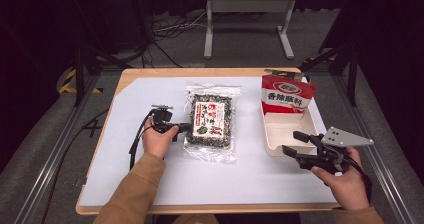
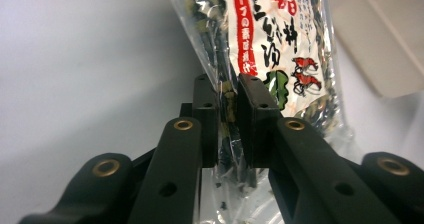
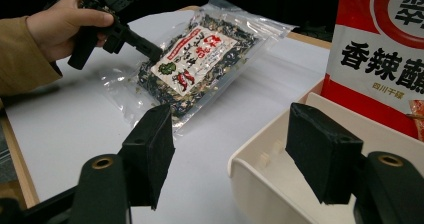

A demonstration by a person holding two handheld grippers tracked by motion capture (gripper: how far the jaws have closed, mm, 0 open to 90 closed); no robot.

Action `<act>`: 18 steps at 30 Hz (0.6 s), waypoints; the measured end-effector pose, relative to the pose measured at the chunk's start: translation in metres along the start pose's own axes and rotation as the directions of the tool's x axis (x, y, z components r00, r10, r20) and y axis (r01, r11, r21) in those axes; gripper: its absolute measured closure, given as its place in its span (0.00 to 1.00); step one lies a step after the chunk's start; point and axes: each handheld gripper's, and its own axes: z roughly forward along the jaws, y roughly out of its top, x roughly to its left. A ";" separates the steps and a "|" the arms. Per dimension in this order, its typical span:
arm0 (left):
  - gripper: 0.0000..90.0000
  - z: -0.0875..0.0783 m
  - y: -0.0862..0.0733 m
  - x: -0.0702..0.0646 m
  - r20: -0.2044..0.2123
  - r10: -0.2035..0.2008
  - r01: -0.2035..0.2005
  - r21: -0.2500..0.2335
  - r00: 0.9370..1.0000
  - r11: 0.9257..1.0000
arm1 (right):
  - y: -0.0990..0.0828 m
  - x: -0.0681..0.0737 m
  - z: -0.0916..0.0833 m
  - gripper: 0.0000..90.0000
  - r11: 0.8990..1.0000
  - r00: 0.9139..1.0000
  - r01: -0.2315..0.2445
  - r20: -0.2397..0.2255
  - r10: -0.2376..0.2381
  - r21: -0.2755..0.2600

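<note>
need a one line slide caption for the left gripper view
Left gripper pinching the edge of a clear bag of dried seaweed mix between its black jaws, above the white table.

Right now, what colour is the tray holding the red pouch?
Cream-white tray, clearest in the right gripper view.

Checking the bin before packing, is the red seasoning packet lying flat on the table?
No, the red packet stands upright at the far end of the cream bin, leaning on its wall, not flat on the table.

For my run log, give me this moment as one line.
left gripper: shut on seaweed packet edge | right gripper: open, empty, by cream tray | red seasoning bag: upright in tray
</note>
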 end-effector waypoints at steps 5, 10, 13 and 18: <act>0.92 -0.010 0.002 -0.007 0.039 0.029 -0.027 -0.050 0.999 0.998 | 0.000 0.001 0.001 0.40 1.000 1.000 0.002 -0.003 -0.002 0.001; 0.94 -0.022 0.003 -0.014 0.091 0.049 -0.042 -0.081 0.995 0.996 | 0.003 0.002 0.004 0.40 1.000 1.000 0.006 -0.008 -0.006 -0.005; 0.95 -0.028 0.002 -0.019 0.098 0.067 -0.057 -0.100 0.993 0.993 | 0.004 0.002 0.007 0.40 1.000 1.000 0.009 -0.017 -0.009 -0.004; 0.96 -0.039 0.003 -0.032 0.090 0.116 -0.103 -0.138 0.989 0.985 | 0.006 0.004 0.011 0.40 1.000 0.999 0.014 -0.029 -0.015 -0.007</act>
